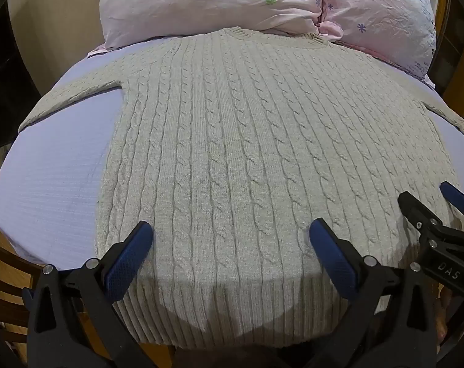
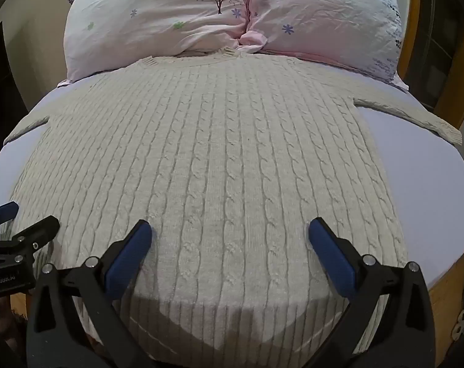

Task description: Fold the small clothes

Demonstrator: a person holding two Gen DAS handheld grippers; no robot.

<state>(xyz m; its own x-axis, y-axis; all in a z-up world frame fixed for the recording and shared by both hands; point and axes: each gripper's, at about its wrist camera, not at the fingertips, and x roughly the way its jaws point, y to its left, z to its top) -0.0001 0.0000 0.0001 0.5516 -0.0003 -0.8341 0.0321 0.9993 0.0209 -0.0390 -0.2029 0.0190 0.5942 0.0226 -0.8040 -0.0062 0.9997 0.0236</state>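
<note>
At the near edge of the bed [image 1: 48, 165], my left tool [image 1: 230, 239] hangs with its blue pads spread wide, holding nothing, just above the ribbed hem of the sweater [image 1: 247, 141]. My right tool [image 2: 230, 239] hangs beside it over the same hem, equally wide and empty. Between them and the far end, the cream cable-knit sweater lies flat on the lilac sheet, both sleeves stretched out toward the side edges. Its collar touches the two floral pillows [image 2: 201, 15] propped along the bed's far edge.
</note>
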